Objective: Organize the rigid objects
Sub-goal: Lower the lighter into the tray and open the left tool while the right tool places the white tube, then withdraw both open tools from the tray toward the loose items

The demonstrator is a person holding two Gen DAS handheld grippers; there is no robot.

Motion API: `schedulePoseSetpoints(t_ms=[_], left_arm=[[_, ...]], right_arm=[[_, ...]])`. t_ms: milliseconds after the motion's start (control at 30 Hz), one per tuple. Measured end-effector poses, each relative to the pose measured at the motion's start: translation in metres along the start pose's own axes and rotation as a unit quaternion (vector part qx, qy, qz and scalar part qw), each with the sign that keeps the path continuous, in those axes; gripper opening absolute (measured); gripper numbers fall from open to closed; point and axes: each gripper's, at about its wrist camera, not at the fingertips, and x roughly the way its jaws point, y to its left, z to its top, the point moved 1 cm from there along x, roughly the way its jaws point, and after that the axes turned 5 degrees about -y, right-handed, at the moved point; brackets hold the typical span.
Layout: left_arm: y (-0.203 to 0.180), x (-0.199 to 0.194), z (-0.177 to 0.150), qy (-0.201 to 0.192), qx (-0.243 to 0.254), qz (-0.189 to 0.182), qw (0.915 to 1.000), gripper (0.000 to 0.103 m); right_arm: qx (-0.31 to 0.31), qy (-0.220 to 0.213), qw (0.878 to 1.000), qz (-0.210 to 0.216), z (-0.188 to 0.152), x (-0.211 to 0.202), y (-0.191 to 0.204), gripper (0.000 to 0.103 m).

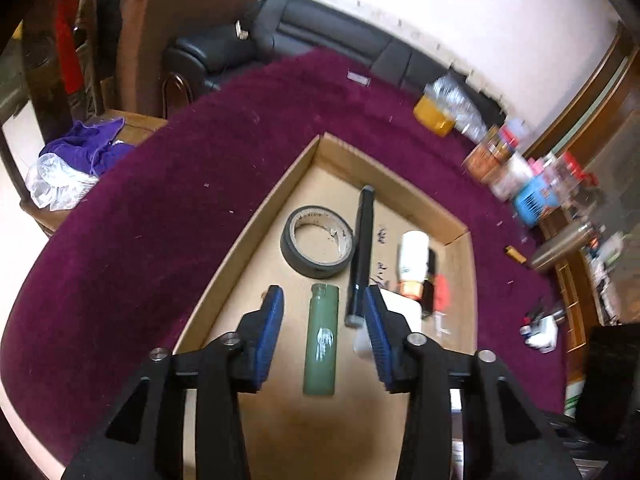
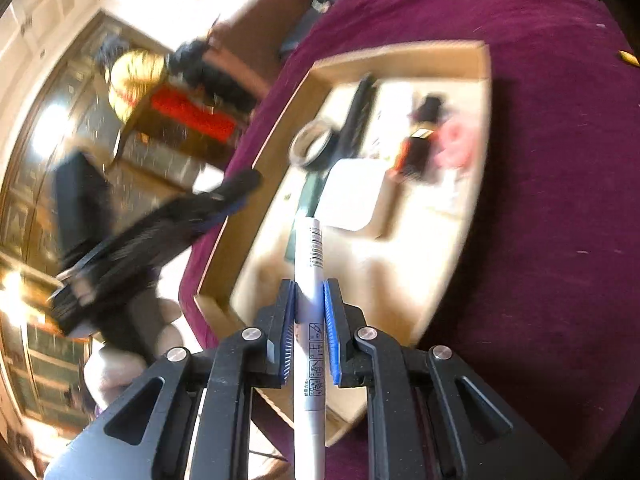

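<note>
Pen (image 2: pixel 309 280) sits clamped in the right tool (image 2: pixel 310 312), above the near edge of the cardboard tray (image 2: pixel 486 64); lower it parallel to the lighter (image 1: pixel 321 340), which lies between the left tool's (image 1: pixel 326 336) spread fingers.

We're in a home living rm: black leather sofa (image 1: pixel 320 28), round table w/ maroon velvet cloth (image 1: pixel 160 216), dark wooden cabinets (image 2: pixel 60 128).

— How does the left gripper (image 1: pixel 324 320) stand?
— Jaws spread wide, blue pads facing each other, nothing between them touched; it points forward and down.
— And the right gripper (image 2: pixel 310 312)?
— Jaws closed on a white marker pen (image 2: pixel 309 280); the pen runs lengthwise between the pads.
</note>
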Motion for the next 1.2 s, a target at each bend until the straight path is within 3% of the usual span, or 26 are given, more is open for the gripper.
schedulePoseSetpoints(t_ms=[167, 400, 633, 767, 867, 967, 1033, 1067, 1100, 1133, 1200], left_arm=[[0.011, -0.037, -0.010, -0.048, -0.003, -0.008, 0.9988, 0.040], [0.029, -0.062, -0.022, -0.066, -0.018, -0.023, 0.9974, 0.041], [0.032, -0.062, -0.026, -0.067, -0.014, -0.025, 0.9973, 0.041], [0.034, -0.063, -0.029, -0.064, -0.017, -0.027, 0.9974, 0.054], [0.032, -0.063, -0.031, -0.062, -0.016, -0.027, 0.9976, 0.054], [0.022, -0.060, -0.034, -0.054, -0.002, -0.027, 0.9982, 0.054], [0.014, -0.057, -0.034, -0.046, 0.008, -0.030, 0.9984, 0.054], [0.009, -0.056, -0.032, -0.043, 0.018, -0.030, 0.9985, 0.054], [0.003, -0.052, -0.029, -0.040, 0.029, -0.031, 0.9983, 0.054], [-0.003, -0.047, -0.023, -0.036, 0.039, -0.030, 0.9981, 0.054], [-0.008, -0.032, -0.013, -0.023, 0.042, -0.019, 0.9987, 0.054]], right_arm=[[-0.002, 0.012, 0.999, -0.037, 0.019, 0.028, -0.002, 0.013], [-0.008, -0.032, 0.992, -0.122, 0.052, 0.040, -0.006, 0.012], [0.007, -0.041, 0.991, -0.130, 0.067, 0.051, -0.005, 0.016], [-0.002, -0.063, 0.992, -0.108, 0.061, 0.020, 0.000, 0.016], [-0.026, -0.102, 0.988, -0.116, 0.049, -0.009, 0.007, 0.016], [-0.072, -0.173, 0.969, -0.158, 0.037, -0.056, 0.011, 0.018], [-0.101, -0.224, 0.948, -0.201, 0.026, -0.079, 0.010, 0.044], [-0.110, -0.251, 0.937, -0.217, 0.021, -0.090, 0.003, 0.079], [-0.106, -0.269, 0.930, -0.226, 0.017, -0.096, -0.003, 0.088], [-0.092, -0.271, 0.930, -0.233, 0.015, -0.102, -0.015, 0.088], [-0.046, -0.246, 0.946, -0.206, 0.013, -0.110, -0.044, 0.088]])
